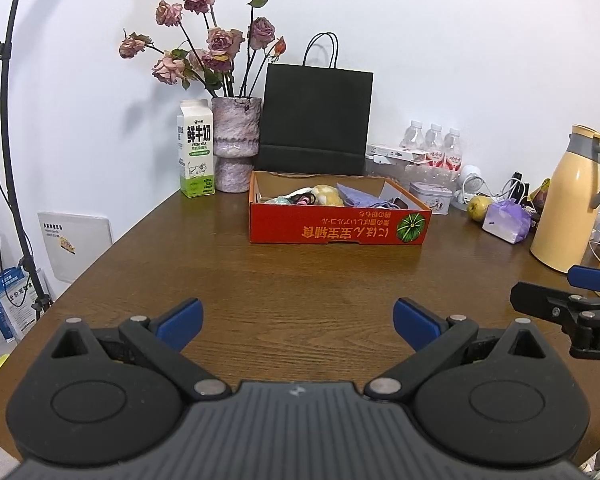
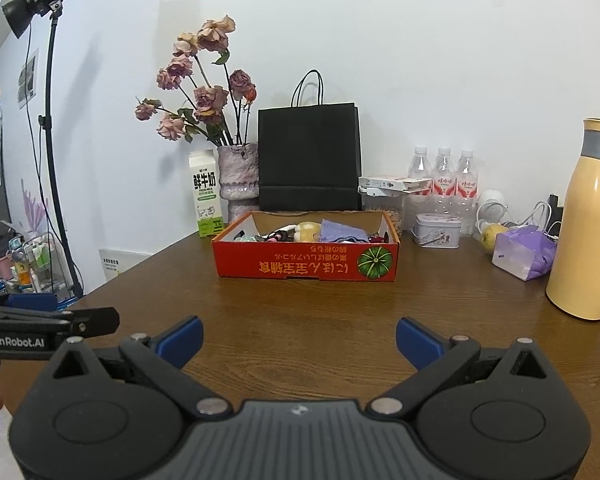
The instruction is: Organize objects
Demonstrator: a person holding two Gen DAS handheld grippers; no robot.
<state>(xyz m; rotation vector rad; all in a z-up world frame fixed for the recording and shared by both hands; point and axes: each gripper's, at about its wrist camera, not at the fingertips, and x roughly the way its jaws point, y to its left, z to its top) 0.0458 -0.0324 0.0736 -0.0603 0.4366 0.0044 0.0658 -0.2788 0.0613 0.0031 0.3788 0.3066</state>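
Both grippers, the left gripper (image 1: 296, 322) and right gripper (image 2: 298, 340), hover wide open and empty over the counter (image 1: 300, 280), well short of the red cardboard box (image 2: 306, 266) of jumbled small items, where a careless reach could tip the thermos (image 2: 584, 220).

Both wrist views sit low over the table (image 1: 300, 280) — facing the red box (image 2: 306, 266).

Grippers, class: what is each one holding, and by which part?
Nothing. The left gripper and the right gripper both have open, empty jaws above the table.
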